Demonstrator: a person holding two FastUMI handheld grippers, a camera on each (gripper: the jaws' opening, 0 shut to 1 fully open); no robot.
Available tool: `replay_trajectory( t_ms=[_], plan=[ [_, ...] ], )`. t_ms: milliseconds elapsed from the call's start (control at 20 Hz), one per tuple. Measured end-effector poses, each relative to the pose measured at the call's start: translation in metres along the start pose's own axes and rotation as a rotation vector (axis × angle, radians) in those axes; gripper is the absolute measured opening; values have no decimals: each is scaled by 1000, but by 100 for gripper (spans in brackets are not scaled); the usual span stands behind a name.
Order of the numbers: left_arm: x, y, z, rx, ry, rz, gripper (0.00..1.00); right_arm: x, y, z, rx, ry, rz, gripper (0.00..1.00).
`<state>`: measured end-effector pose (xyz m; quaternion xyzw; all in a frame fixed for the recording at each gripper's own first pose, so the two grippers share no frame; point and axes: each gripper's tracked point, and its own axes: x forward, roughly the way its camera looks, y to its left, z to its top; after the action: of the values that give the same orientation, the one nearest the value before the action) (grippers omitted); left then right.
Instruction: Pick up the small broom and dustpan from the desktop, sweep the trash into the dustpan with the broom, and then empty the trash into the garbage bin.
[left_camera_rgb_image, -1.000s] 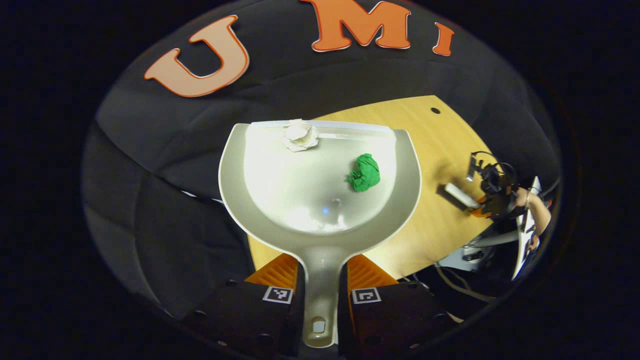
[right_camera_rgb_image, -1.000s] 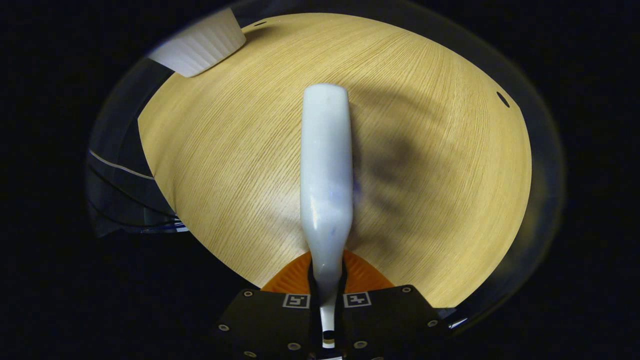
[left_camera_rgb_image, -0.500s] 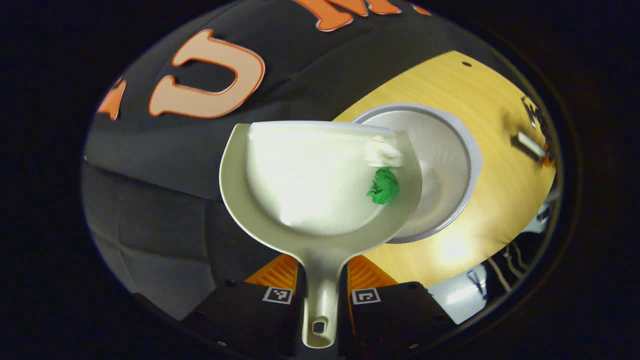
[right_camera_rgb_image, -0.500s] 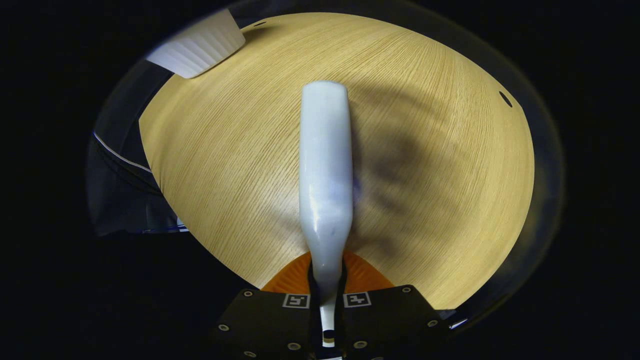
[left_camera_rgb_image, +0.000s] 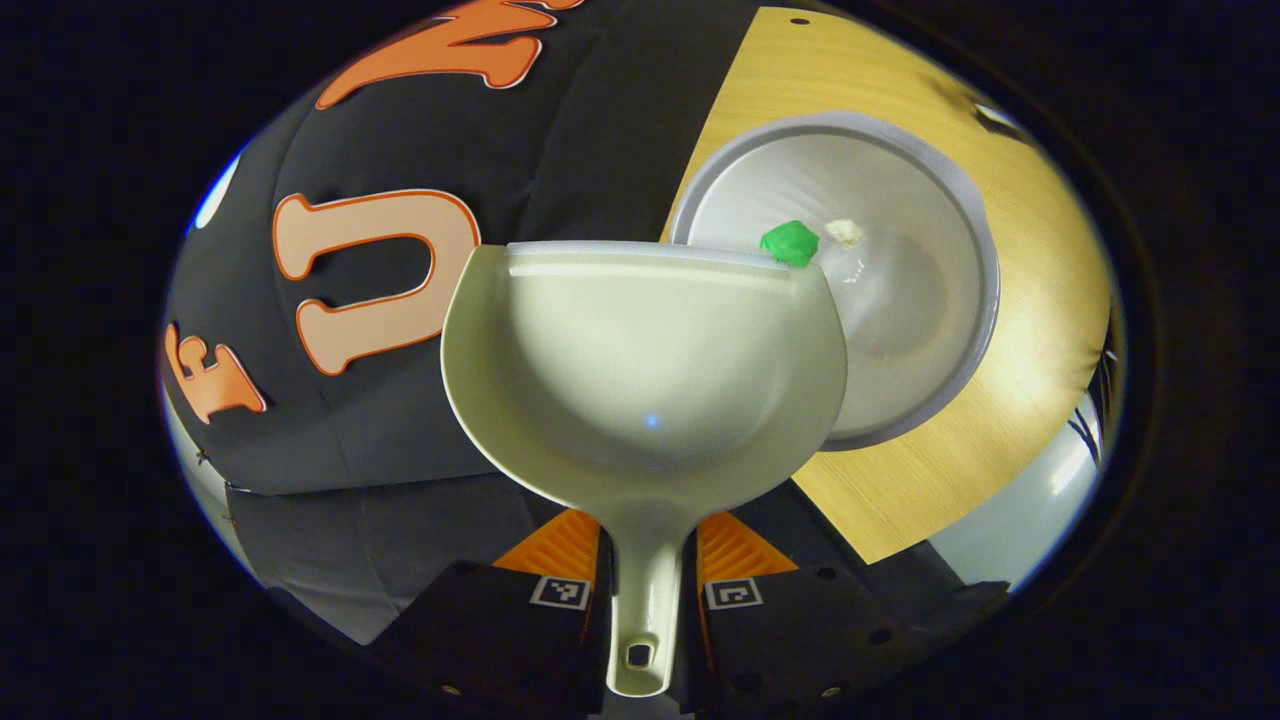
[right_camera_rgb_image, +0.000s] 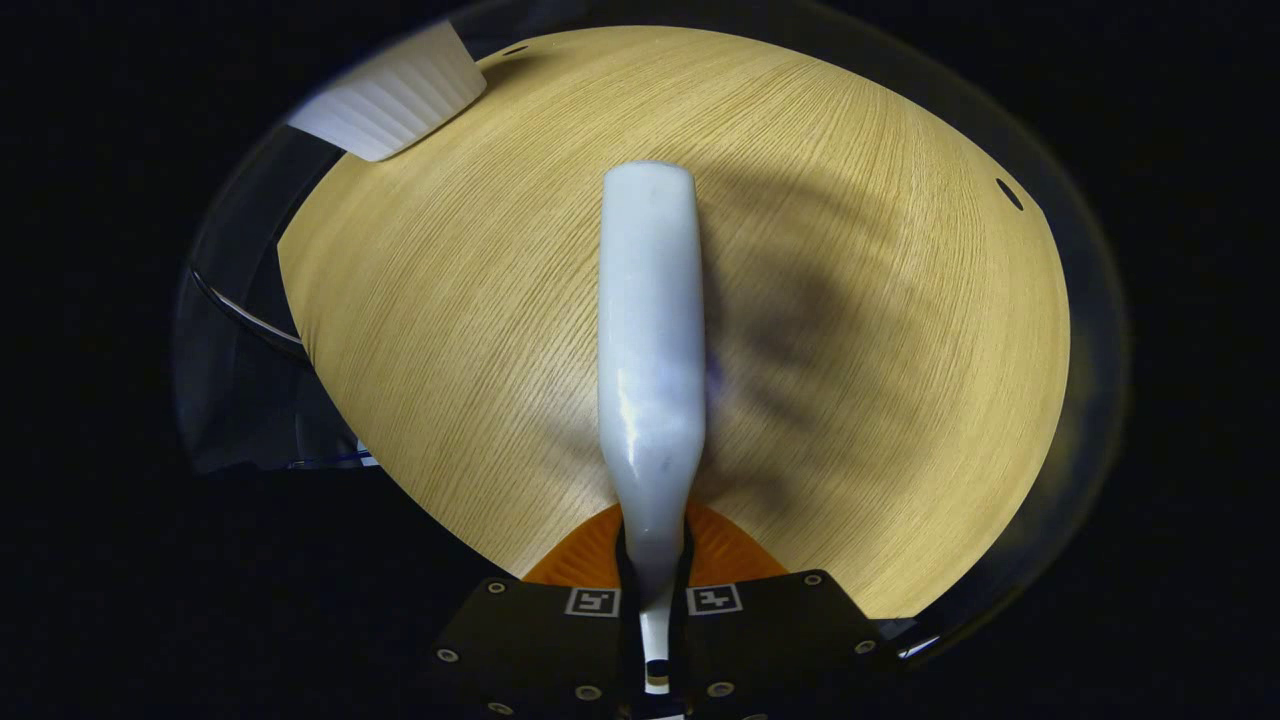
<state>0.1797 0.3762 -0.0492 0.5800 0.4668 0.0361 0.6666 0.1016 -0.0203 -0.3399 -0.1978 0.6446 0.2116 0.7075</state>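
Note:
My left gripper (left_camera_rgb_image: 648, 555) is shut on the handle of the pale dustpan (left_camera_rgb_image: 640, 360), which is tipped over the rim of the round white garbage bin (left_camera_rgb_image: 975, 330). The pan's scoop is bare. A green paper ball (left_camera_rgb_image: 790, 243) hangs just past the pan's front lip, over the bin's mouth. A small white paper scrap (left_camera_rgb_image: 845, 232) lies deeper inside the bin. In the right gripper view my right gripper (right_camera_rgb_image: 655, 555) is shut on the white broom (right_camera_rgb_image: 650, 340), held over the wooden desktop (right_camera_rgb_image: 880, 400).
The bin's ribbed white side (right_camera_rgb_image: 390, 95) shows at the desk's far left corner in the right gripper view. The desk's edge (left_camera_rgb_image: 870, 540) runs below the bin, with the black cloth wall (left_camera_rgb_image: 400, 440) to the left.
The dustpan swung over the bin and tilted; the green ball and the white scrap slid off its lip toward the bin. The broom has stayed still.

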Motion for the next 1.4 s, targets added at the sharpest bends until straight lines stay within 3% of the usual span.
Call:
replay_trajectory(
  t_ms=[50,150,300,450,600,750,900,1150,1400],
  plan=[
    [3,-9,-2,-47,1,-52,27,1,-1,0,1,-1,1,10],
    [8,-29,1,-169,-5,-171,28,0,0,0,10,-1,4,10],
    [10,-40,18,-356,-10,-288,28,0,-1,0,19,5,6,10],
    [6,-45,28,-512,-37,-381,28,0,2,-1,25,16,4,10],
    [-3,-54,43,-620,-107,-424,28,-3,4,2,46,18,19,10],
    [-10,-56,61,-668,-172,-448,28,-2,5,3,89,4,17,10],
    [-36,-62,79,-651,-259,-459,28,-2,3,4,116,-6,11,10],
    [-80,-97,131,-594,-354,-596,28,-6,-7,0,162,-30,19,10],
    [-112,-154,166,-551,-368,-751,28,-16,-12,4,223,-88,47,9]
  ],
)
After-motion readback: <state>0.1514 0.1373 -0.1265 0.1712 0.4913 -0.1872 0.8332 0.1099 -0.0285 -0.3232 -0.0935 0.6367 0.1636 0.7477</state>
